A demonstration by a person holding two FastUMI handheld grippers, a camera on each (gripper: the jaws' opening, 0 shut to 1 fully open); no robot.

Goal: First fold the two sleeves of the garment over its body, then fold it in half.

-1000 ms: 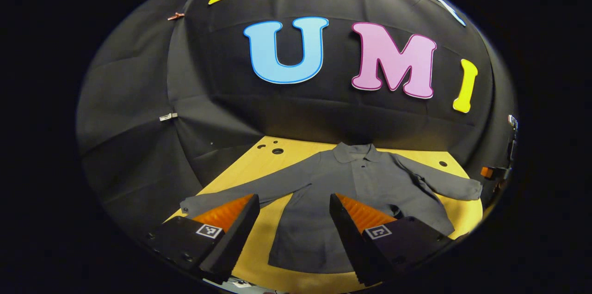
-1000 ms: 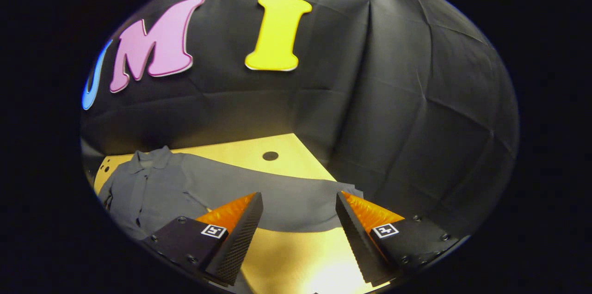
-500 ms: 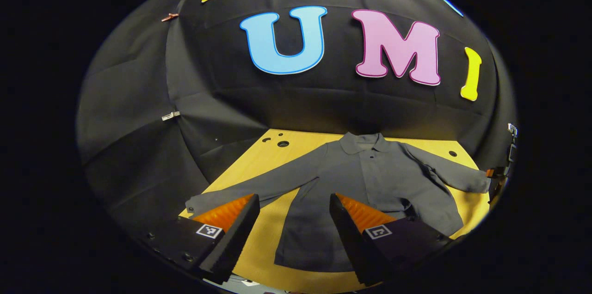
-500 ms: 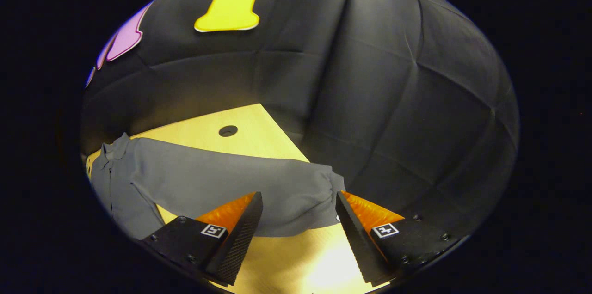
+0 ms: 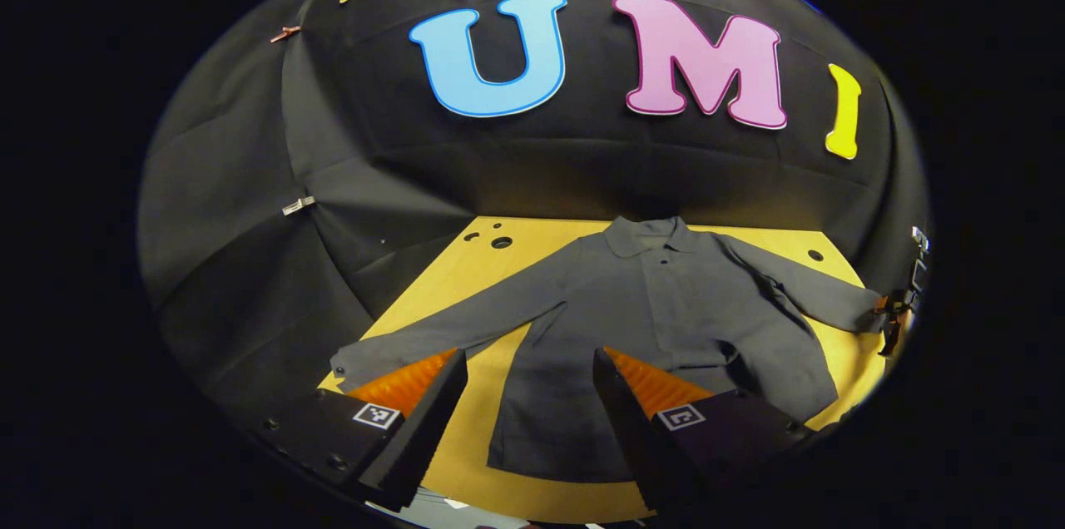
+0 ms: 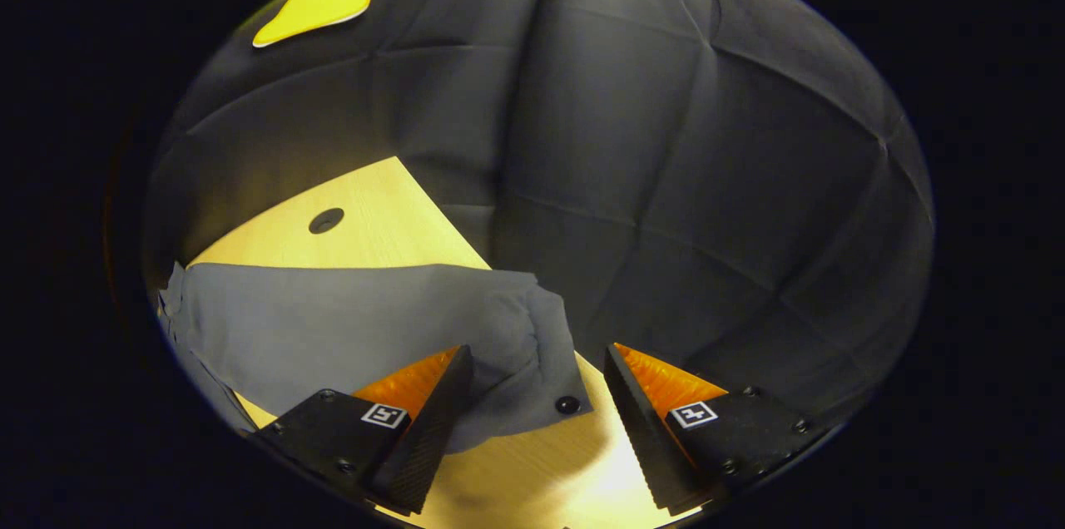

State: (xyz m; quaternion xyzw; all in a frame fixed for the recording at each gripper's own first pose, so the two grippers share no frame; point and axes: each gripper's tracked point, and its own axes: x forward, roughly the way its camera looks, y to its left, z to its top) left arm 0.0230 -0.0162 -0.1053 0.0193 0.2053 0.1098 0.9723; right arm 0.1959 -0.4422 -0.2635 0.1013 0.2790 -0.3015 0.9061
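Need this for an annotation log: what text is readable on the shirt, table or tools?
Grey long-sleeved shirt: no text.
Yellow wooden table: no text.
Left tool, right tool: square black-and-white pattern markers, no readable words or numbers.

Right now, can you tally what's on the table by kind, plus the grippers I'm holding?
Gray shirts: 1
Shirt sleeves still spread out flat: 2, left sleeve and right sleeve
Grippers, jaws open: 2, left gripper and right gripper
Total: 5
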